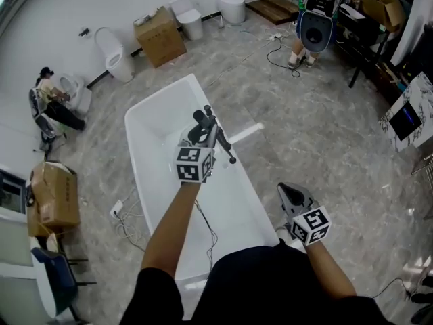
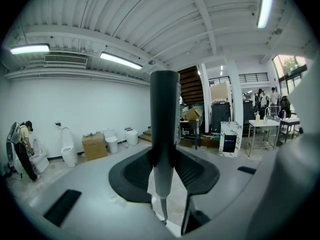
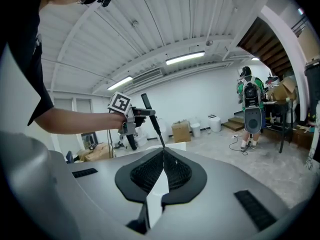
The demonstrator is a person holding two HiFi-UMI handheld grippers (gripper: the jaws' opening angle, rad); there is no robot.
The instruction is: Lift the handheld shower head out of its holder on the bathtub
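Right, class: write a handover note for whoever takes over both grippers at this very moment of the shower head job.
Left gripper: shut on the dark handle of the shower head, held over the bathtub.
Right gripper: shut, empty, off to the right of the bathtub.
Done: shower head looks lifted; its holder cannot be made out.
To do: confirm it is clear of the holder.
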